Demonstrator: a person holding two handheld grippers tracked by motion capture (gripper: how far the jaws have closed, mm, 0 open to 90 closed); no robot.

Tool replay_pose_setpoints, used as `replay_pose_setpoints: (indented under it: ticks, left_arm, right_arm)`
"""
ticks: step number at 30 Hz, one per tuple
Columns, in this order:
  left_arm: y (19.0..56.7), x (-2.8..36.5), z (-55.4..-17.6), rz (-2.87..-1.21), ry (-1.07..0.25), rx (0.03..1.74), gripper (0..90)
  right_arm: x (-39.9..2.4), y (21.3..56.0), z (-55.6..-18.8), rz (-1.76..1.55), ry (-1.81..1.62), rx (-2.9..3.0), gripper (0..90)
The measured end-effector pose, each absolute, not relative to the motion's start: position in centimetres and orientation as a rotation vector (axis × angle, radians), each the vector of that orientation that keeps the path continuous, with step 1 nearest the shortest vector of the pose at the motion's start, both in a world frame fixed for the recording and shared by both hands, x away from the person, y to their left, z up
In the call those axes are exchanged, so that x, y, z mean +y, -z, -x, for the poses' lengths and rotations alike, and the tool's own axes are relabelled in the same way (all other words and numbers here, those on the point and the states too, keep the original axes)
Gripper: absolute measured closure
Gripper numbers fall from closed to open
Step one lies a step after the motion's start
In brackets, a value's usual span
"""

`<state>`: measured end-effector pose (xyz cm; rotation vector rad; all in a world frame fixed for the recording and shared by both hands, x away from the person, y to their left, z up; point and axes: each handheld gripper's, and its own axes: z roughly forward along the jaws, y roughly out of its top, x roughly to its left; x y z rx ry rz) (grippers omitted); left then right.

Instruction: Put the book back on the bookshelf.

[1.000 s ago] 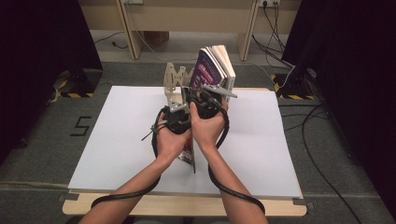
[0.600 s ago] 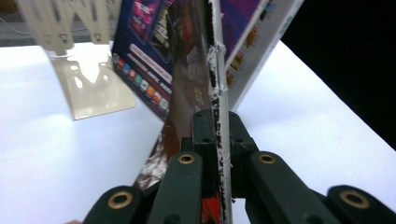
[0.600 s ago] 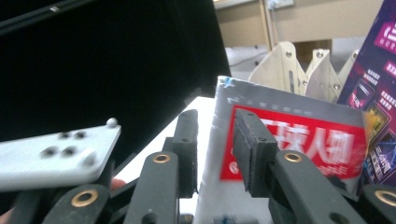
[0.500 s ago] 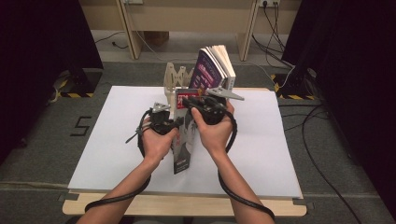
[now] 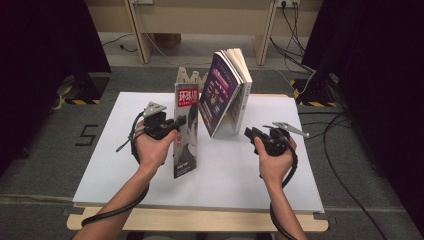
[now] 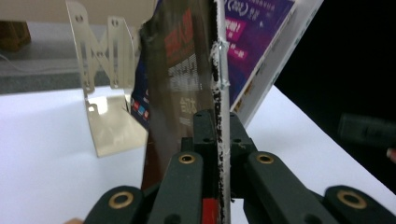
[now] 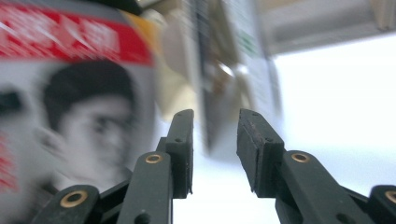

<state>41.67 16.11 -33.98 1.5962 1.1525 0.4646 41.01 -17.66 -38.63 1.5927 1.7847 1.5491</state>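
Near the middle of the surface [image 5: 100,165], in the high view, the left hand-held gripper [image 5: 176,124] clamps the spine edge of a magazine with a red masthead [image 5: 185,130], holding it upright on its lower edge, long axis running toward the near edge, cover facing right. A second ago both hands crowded together at this magazine; now the right hand-held gripper [image 5: 248,133] has pulled away to the right and sits well apart from it, near the purple magazines [image 5: 225,95] leaning against the metal bookend [image 5: 190,77] at the far edge.

Left gripper view: the jaws are pressed tight on the magazine's white spine [image 6: 223,93], which rises straight up between them; the bookend [image 6: 100,84] stands behind.

Right gripper view: the jaws have just been opening and stand about half apart with nothing between them; the magazine cover [image 7: 70,107], blurred, lies to their left.
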Motion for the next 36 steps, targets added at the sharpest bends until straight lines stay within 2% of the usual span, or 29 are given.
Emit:
replay_pose_setpoints:
  ticks: [5, 11, 18, 36]
  left_arm:
    - [33.2, 16.7, -42.1, -1.574, -0.494, 1.148, 86.6]
    - [32.1, 17.0, -42.8, -1.545, -0.543, 1.132, 86.5]
    - [31.0, 17.2, -43.7, -1.508, -0.557, 1.130, 86.6]
    - [31.5, 18.4, -45.4, -1.484, -0.661, 1.165, 86.6]
  right_arm:
    - [-20.9, 43.3, -40.0, -1.670, -1.366, 1.779, 64.7]
    - [-23.5, 46.4, -38.9, -1.737, -1.260, 1.748, 62.7]
    - [-23.9, 47.2, -38.8, -1.785, -1.250, 1.731, 62.2]
    - [-23.7, 47.6, -38.8, -1.791, -1.221, 1.744, 62.1]
